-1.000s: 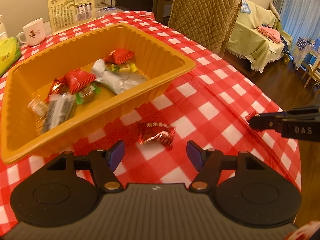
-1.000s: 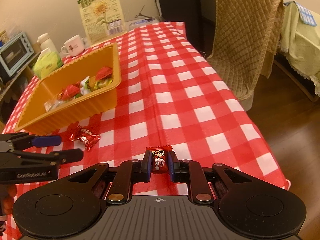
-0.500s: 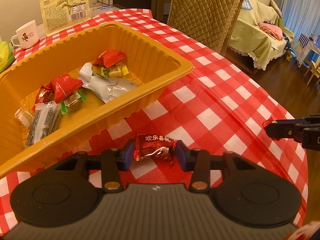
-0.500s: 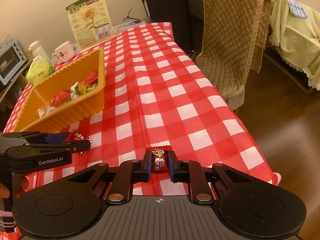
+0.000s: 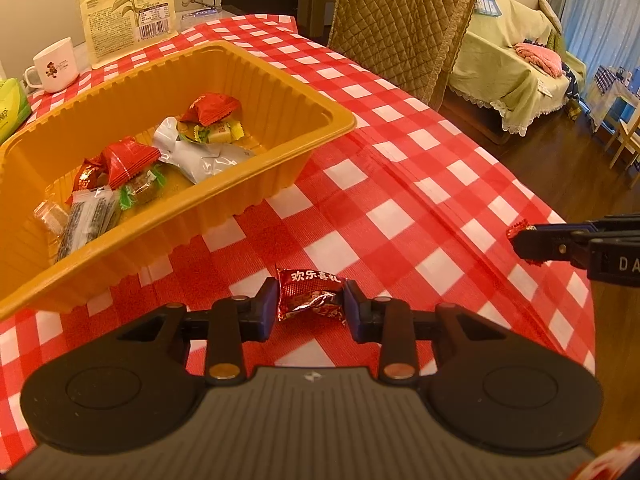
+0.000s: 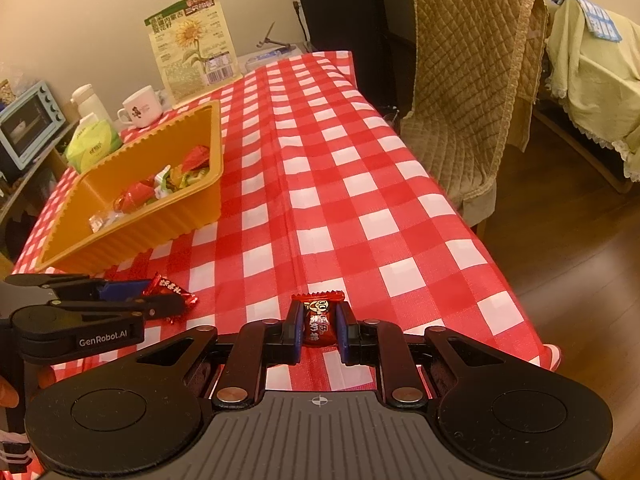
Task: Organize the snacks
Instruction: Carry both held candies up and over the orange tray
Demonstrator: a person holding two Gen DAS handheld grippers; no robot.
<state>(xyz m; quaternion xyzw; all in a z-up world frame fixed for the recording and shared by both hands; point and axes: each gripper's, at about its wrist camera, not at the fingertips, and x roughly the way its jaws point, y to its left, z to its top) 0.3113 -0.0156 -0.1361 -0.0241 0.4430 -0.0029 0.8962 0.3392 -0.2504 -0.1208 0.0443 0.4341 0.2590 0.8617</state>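
Left gripper [image 5: 310, 304], jaws just closing, clamps a red candy [image 5: 310, 295] on the tablecloth [image 5: 400, 184] near the orange tray [image 5: 280, 136]; right gripper [image 6: 318, 328] grips another sweet [image 6: 318, 322] near the table's edge

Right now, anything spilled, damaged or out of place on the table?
Nothing spilled or damaged. Only two candies are outside the orange tray: a crinkled red foil candy between the left gripper pads, and a red wrapped candy clamped in the right gripper.
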